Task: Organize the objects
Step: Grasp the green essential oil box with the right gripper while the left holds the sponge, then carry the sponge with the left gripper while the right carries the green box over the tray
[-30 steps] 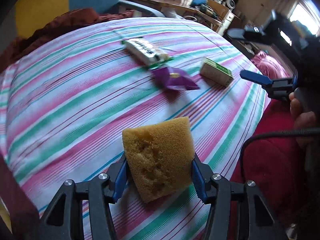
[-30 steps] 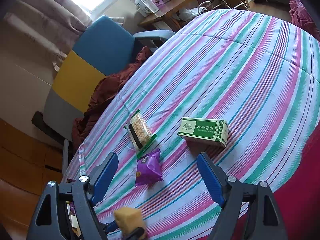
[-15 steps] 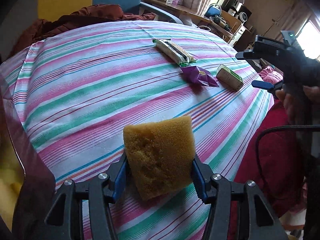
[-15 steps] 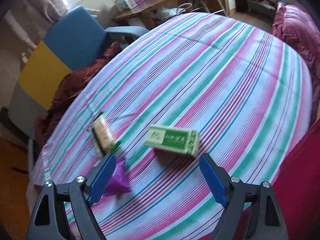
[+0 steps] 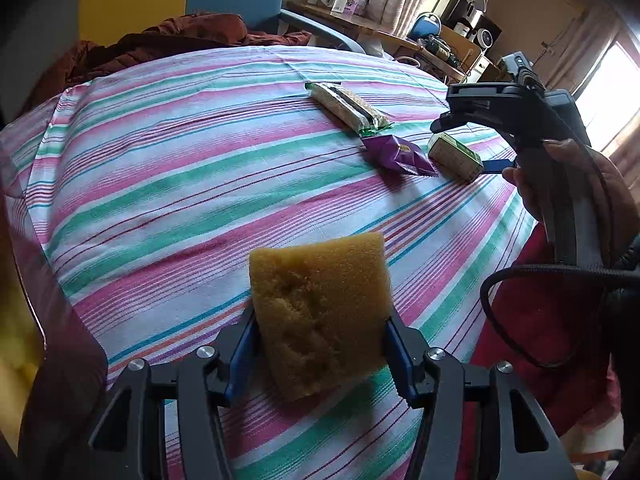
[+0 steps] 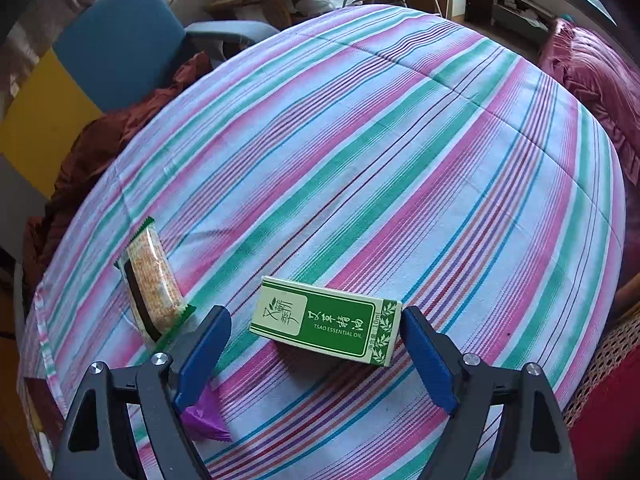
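A yellow sponge (image 5: 320,304) stands upright in my left gripper (image 5: 319,332), whose blue pads press its two sides while the jaws ease slightly wider. It hangs just above the striped tablecloth (image 5: 180,184). My right gripper (image 6: 316,316) is open and points steeply down, its fingers on either side of a green essential-oil box (image 6: 328,324) without touching it. From the left wrist view the right gripper (image 5: 466,146) hovers over that box (image 5: 454,156). A purple packet (image 5: 400,154) and a cracker pack (image 5: 348,108) lie just left of the box.
A blue and yellow chair (image 6: 116,44) with a maroon cloth (image 5: 160,40) stands behind the table. A cluttered wooden desk (image 5: 360,20) is further back. Red bedding (image 6: 592,72) lies past the far right edge. A black cable (image 5: 520,276) hangs from the right gripper.
The right gripper has tipped down and dropped over the green box, which now sits between its wider fingers. The left gripper shifted a little early on and still holds the sponge.
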`<state>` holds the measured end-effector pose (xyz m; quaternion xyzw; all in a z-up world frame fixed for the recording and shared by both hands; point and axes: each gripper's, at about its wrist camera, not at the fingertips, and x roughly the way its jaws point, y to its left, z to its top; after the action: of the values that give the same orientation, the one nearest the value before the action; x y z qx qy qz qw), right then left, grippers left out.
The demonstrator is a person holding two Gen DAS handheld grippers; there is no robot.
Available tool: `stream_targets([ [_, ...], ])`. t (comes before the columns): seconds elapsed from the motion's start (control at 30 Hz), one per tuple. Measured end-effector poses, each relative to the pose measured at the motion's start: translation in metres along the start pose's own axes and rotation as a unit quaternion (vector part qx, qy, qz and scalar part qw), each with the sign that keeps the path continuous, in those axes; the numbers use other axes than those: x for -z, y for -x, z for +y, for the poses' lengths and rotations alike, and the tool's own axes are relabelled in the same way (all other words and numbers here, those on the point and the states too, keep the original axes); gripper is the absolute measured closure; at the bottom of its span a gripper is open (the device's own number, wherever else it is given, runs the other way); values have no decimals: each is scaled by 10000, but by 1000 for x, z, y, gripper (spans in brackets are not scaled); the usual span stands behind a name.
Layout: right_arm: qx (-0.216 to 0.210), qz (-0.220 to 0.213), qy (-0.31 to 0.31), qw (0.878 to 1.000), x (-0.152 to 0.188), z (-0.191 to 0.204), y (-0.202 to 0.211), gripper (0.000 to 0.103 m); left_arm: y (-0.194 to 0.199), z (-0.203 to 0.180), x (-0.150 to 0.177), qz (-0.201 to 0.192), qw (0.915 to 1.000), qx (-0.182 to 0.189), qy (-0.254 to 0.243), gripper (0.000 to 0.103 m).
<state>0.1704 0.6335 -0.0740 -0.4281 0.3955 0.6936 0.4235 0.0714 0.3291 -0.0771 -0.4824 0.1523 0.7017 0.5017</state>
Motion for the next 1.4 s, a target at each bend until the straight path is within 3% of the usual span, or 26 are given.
stream_targets([
  [0.1, 186, 106, 112, 9997, 1, 2, -7, 17, 0, -2, 2, -51, 9999, -64, -68, 43],
  [0.13, 197, 101, 129, 9997, 1, 2, -7, 25, 0, -3, 3, -68, 9999, -88, -93, 43],
  [0.3, 71, -257, 393, 9989, 5, 10, 8, 25, -2, -9, 6, -143, 9992, -252, -282, 42],
  [0.57, -455, -291, 926, 9942, 17, 34, 17, 25, -3, -13, 7, -153, 9986, -374, -351, 42],
  [0.67, -473, -331, 1072, 9926, 15, 41, 19, 25, -4, -15, 8, -168, 9981, -425, -407, 42],
  [1.23, -762, -535, 861, 9919, 10, 28, 30, 25, -7, -19, 9, -195, 9958, -626, -638, 41],
  [1.4, -817, -544, 817, 9918, 10, 27, 30, 25, -5, -19, 10, -220, 9959, -636, -600, 46],
])
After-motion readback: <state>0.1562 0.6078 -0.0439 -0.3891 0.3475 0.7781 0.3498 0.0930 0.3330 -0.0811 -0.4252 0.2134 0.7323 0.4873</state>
